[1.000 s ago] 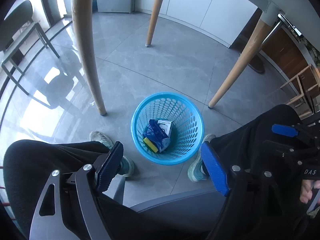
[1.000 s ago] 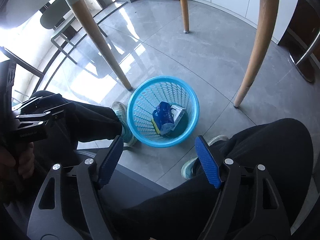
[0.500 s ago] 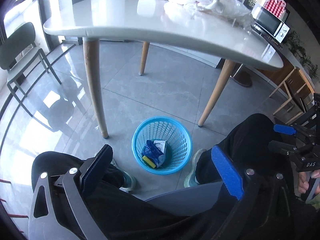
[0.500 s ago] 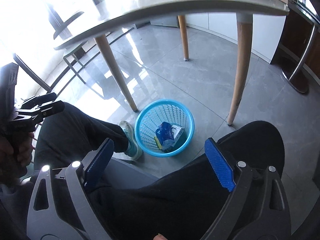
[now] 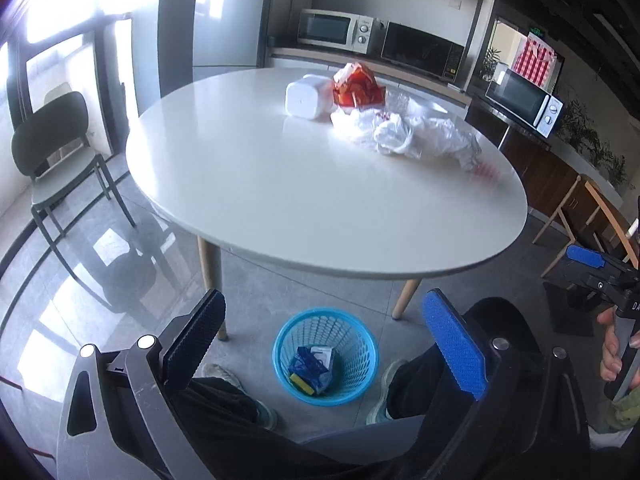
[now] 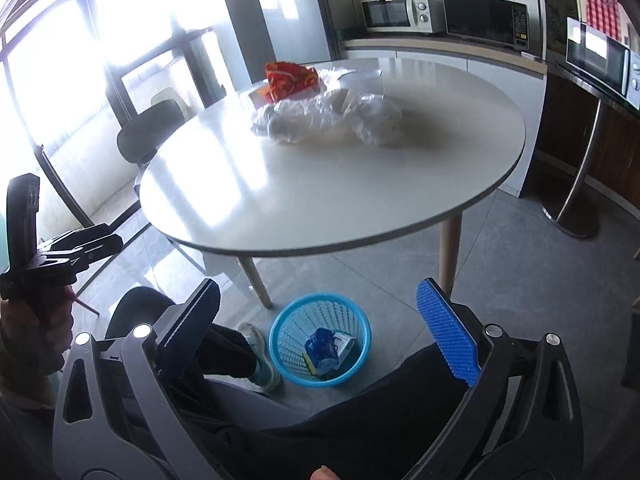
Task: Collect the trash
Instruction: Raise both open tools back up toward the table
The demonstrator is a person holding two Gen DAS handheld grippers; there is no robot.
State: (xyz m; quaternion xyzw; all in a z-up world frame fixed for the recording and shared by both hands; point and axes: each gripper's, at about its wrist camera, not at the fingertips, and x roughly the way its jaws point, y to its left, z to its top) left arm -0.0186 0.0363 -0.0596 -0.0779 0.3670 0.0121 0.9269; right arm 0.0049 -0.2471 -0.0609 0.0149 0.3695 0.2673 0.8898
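Reaching next for the table (image 5: 320,208) litter, favour the loose plastic bag (image 5: 404,136) beside the red wrapper (image 5: 356,88). The left gripper (image 5: 324,344) gapes empty; the right gripper (image 6: 320,332), also empty, is opening. The blue basket (image 5: 360,344) sits between the feet, apparently holding three scraps.

I see a dark-backed green chair (image 5: 48,152) by the bright windows, and two microwaves, white (image 5: 335,31) and black (image 5: 420,50), on the counter.
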